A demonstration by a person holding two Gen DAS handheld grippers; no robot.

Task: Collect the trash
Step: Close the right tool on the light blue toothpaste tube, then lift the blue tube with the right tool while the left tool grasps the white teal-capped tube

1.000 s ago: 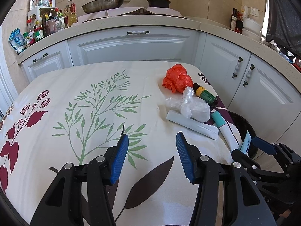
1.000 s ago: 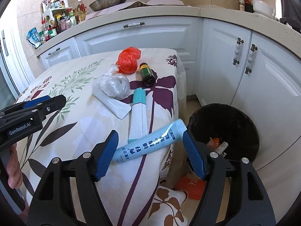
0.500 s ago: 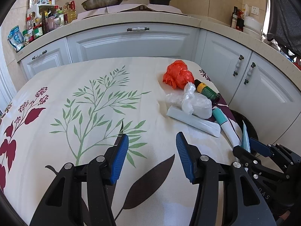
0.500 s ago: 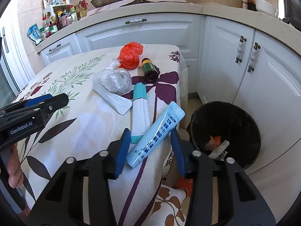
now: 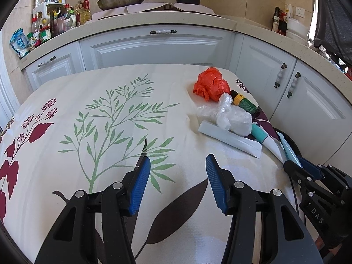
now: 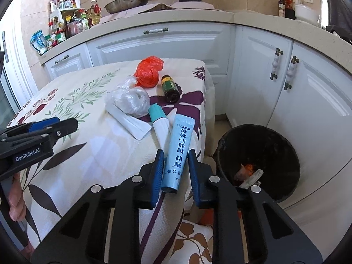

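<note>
Closing in, the right tool (image 6: pixel 176 167) has just pinched the light-blue tube (image 6: pixel 179 151) at the worktop (image 6: pixel 105 145) edge, beside the black bin (image 6: pixel 259 160); left tool (image 5: pixel 178 182) hangs half-open, empty.

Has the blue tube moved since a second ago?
Yes. The blue tube swung from lying crosswise to pointing away, toward the bottle, as the right gripper closed on it.

Bright daylight is cast evenly across both fisheye views, apparently from the far right. Only soft shadows are thrown on the tablecloth (image 5: pixel 92 145). The cabinet doors (image 6: pixel 319 101) are faintly glazed with glare. Straight edges are bowed heavily and the corners are vignetted black. Focus is held sharp throughout.
</note>
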